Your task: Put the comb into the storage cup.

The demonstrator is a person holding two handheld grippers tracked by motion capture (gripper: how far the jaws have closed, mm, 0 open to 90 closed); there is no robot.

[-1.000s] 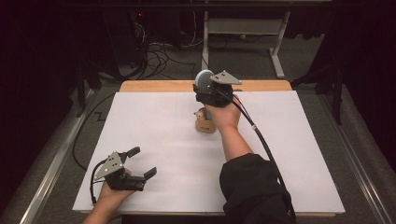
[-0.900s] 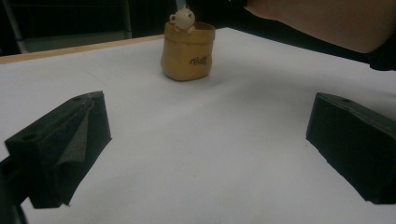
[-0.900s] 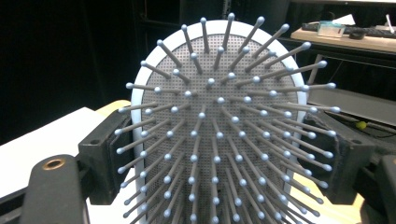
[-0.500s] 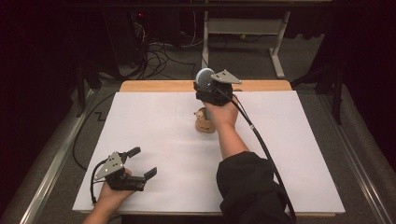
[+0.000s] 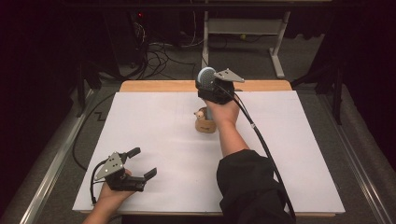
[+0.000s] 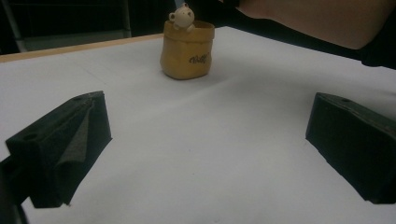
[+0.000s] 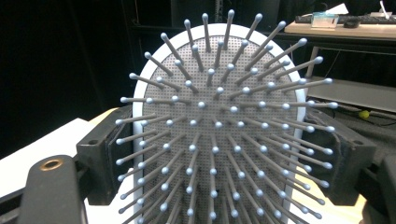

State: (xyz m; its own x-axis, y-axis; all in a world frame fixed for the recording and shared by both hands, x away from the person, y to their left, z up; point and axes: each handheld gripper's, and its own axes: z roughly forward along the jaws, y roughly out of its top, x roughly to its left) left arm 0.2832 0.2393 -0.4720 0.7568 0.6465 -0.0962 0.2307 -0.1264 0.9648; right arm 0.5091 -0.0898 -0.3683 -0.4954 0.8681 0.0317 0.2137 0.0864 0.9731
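Right gripper (image 5: 212, 88) is clamped on the brush (image 7: 219, 135), held up just beyond the pot (image 5: 205, 122), bristles facing the gripper's camera. Left gripper (image 5: 139, 163) waits near the table's front edge, well short of the pot, jaws wide apart and empty. Best move, I'd say: lower slowly, handle down, squarely over the pot's mouth so it doesn't tip.

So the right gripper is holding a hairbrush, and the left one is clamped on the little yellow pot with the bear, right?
Not quite. The left gripper is open and holds nothing; in the left gripper view the yellow pot stands apart, beyond its fingers. The right gripper does hold the hairbrush.
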